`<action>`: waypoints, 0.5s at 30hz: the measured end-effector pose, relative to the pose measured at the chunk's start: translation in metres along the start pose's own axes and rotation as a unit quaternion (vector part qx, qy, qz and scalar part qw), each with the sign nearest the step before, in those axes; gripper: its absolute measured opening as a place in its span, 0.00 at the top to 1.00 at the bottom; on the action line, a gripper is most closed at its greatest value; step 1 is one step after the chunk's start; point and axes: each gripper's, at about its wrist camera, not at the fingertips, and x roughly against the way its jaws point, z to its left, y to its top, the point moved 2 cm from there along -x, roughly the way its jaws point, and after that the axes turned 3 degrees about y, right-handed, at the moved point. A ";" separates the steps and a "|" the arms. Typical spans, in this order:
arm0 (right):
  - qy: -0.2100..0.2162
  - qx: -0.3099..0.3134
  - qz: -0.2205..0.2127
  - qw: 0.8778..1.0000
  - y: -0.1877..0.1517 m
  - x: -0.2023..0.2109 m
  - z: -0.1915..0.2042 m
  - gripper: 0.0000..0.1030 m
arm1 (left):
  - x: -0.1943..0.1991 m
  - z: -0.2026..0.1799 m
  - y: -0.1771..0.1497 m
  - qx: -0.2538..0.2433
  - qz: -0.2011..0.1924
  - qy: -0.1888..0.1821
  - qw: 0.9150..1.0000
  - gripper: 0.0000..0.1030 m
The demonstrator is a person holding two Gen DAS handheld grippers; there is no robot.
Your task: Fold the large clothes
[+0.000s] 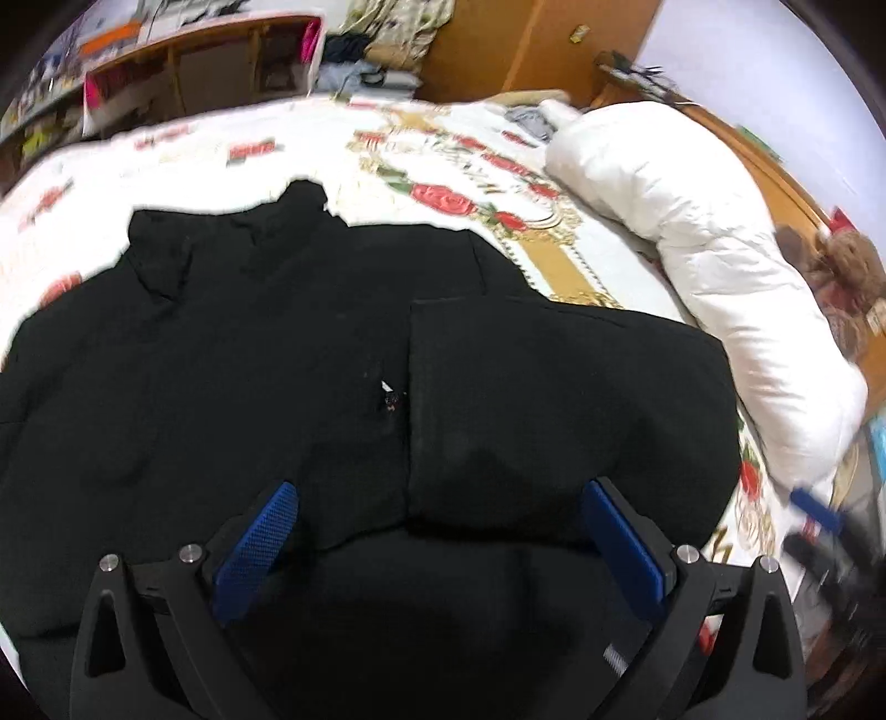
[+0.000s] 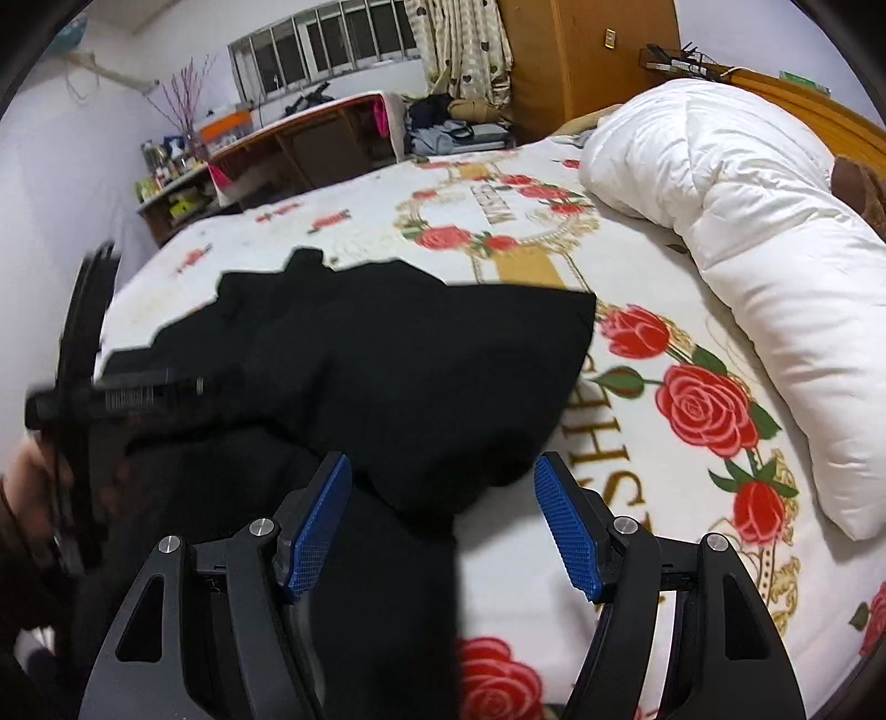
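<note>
A large black garment [image 1: 277, 343] lies spread on the rose-patterned bedspread [image 1: 443, 149], with its right side folded over the middle. My left gripper [image 1: 437, 493] is open above the garment's near edge, holding nothing. My right gripper [image 2: 443, 471] is open over the garment's [image 2: 387, 354] right near corner and the bedspread [image 2: 637, 277], also empty. The left gripper's body [image 2: 83, 387] shows blurred at the left of the right wrist view. The right gripper [image 1: 819, 515] shows blurred at the right edge of the left wrist view.
A rolled white duvet [image 2: 747, 221] lies along the bed's right side, by a wooden headboard [image 2: 830, 116]. A stuffed bear [image 1: 841, 266] sits beside it. A wooden desk and shelves [image 2: 310, 138] stand beyond the bed, with a wardrobe [image 2: 581, 50] behind.
</note>
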 end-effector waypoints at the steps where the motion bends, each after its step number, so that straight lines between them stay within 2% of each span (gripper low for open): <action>1: 0.006 -0.007 0.002 1.000 -0.002 -0.002 -0.005 0.33 | -0.007 0.001 0.003 0.012 0.010 -0.002 1.000 0.00; 3: 0.013 -0.033 0.011 0.999 -0.005 -0.013 -0.014 0.33 | -0.019 0.004 0.008 0.034 0.020 -0.015 0.999 0.02; 4: 0.010 -0.037 0.012 0.999 -0.006 -0.015 -0.017 0.33 | -0.023 0.004 0.009 0.039 0.025 -0.009 0.999 0.08; 6: 0.007 -0.049 0.007 0.999 -0.007 -0.019 -0.021 0.33 | -0.030 -0.001 0.011 0.027 0.033 -0.004 0.999 0.12; 7: 0.008 -0.056 0.006 0.998 -0.010 -0.019 -0.022 0.33 | -0.033 -0.005 0.011 0.022 0.035 -0.005 0.999 0.18; 9: 0.009 -0.064 0.004 0.998 -0.012 -0.021 -0.025 0.33 | -0.038 -0.011 0.012 0.014 0.041 -0.013 0.999 0.31; 11: 0.006 -0.066 0.004 0.998 -0.012 -0.022 -0.026 0.33 | -0.041 -0.016 0.015 0.021 0.047 -0.031 0.998 0.51; 12: 0.006 -0.068 0.005 0.998 -0.013 -0.022 -0.027 0.33 | -0.043 -0.018 0.016 0.024 0.046 -0.037 0.998 0.55; 13: 0.005 -0.070 0.006 0.998 -0.013 -0.022 -0.028 0.33 | -0.043 -0.019 0.017 0.024 0.046 -0.040 0.998 0.75; 14: 0.003 -0.073 0.007 0.997 -0.014 -0.023 -0.029 0.33 | -0.043 -0.019 0.017 0.026 0.046 -0.038 0.998 0.87; 15: 0.002 -0.078 0.008 0.997 -0.014 -0.023 -0.031 0.33 | -0.041 -0.019 0.018 0.029 0.044 -0.039 0.998 0.88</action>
